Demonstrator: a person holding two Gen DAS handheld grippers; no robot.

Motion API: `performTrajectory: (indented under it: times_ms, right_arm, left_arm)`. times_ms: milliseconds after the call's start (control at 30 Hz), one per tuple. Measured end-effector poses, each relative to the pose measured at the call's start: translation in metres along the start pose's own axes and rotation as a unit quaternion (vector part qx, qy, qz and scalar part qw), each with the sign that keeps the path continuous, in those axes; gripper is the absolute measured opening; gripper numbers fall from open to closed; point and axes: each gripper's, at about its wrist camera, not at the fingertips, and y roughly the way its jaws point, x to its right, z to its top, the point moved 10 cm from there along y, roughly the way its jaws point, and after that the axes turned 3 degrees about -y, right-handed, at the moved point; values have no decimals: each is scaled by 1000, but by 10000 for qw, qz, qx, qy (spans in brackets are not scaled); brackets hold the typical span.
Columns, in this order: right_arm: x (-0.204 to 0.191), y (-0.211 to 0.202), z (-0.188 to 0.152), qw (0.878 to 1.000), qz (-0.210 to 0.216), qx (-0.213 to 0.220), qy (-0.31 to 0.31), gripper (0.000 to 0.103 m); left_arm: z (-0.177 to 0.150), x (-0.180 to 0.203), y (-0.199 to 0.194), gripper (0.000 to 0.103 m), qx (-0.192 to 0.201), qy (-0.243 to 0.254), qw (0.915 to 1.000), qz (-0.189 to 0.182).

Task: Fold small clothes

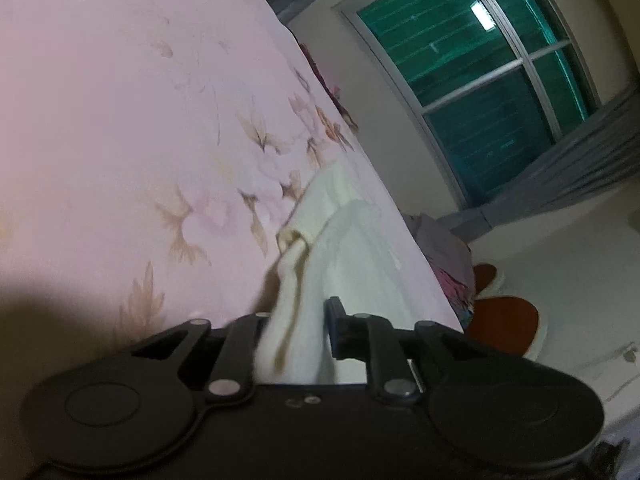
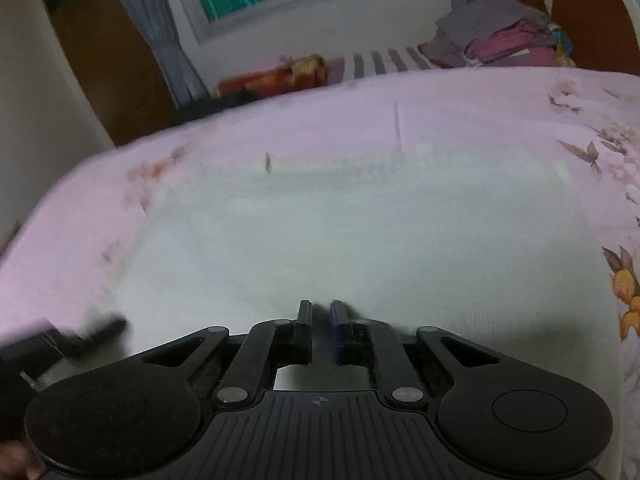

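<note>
While the white garment (image 2: 352, 240) lay spread flat on the pink flowered bedsheet (image 1: 120, 120), the left tool (image 1: 294, 320) was clenched on a bunched edge of that cloth, which rose between its fingers and trailed away across the bed. Seen from the right wrist, the right tool (image 2: 321, 312) was closed at the garment's near edge, its fingers nearly together; whether any fabric was pinched there could not be told. Folded clothes (image 2: 504, 44) were piled near the headboard (image 2: 592, 12).
</note>
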Motion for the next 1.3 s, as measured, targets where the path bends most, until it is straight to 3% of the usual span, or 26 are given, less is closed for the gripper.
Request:
performTrajectory:
  times_ms: [67,167,367,433,567,700,833,867,900,933,967,1000,1033,1067,1133,1167,1300]
  right_arm:
    - [4,0,0,9999,25,31,104,0]
    - [6,0,-1,9999,81,71,116,0]
    - [14,0,3,9982,552,-32,210,0]
    - [22,-4,6,9960,778,-62,432,0]
    - [66,-42,21,9895,902,420,1048,0]
    - [123,-78,29,9846,743,702,1417,0]
    - [175,-106,28,9776,685,825,1810,0]
    - [184,-111,28,9749,756,823,1927,0]
    - [192,-116,26,9708,893,838,2062,0]
    - [197,-119,26,9677,1039,834,2142,7]
    - [202,-122,25,9661,1075,805,2205,30]
    - [210,-127,24,9657,973,823,2262,79]
    - [216,-135,25,9640,923,1028,2273,90]
    - [215,-140,30,9624,1038,1145,2236,90]
    - [217,-143,31,9601,1169,1077,2301,71]
    - [213,-142,30,9582,1328,977,2340,67]
    - [188,-133,30,9590,1633,773,2186,61]
  left_arm:
    - [4,3,2,9,11,81,9999,75]
    - [9,13,-5,7,109,290,9995,47]
    - [1,72,-21,7,209,1208,9924,-131]
    - [-13,101,-23,7,116,1621,9864,-256]
    - [-55,158,-18,7,-174,2574,9655,-346]
    - [-107,202,-10,7,-499,3283,9421,-473]
    - [-180,222,13,9,-1153,3834,9155,-401]
    - [-198,221,20,19,-1391,3884,9101,-392]
    - [-218,218,27,36,-1688,3984,9009,-341]
    - [-233,214,34,46,-1910,4075,8926,-257]
    - [-238,210,39,55,-1960,4115,8900,-130]
    - [-236,213,33,54,-1874,4077,8934,-243]
    - [-229,217,26,54,-1779,3996,8981,-450]
    - [-219,219,19,53,-1655,3935,9027,-527]
    - [-184,216,13,52,-1267,3861,9129,-384]
    - [-167,212,12,52,-1113,3820,9169,-300]
    - [-109,179,26,46,-888,3477,9332,192]
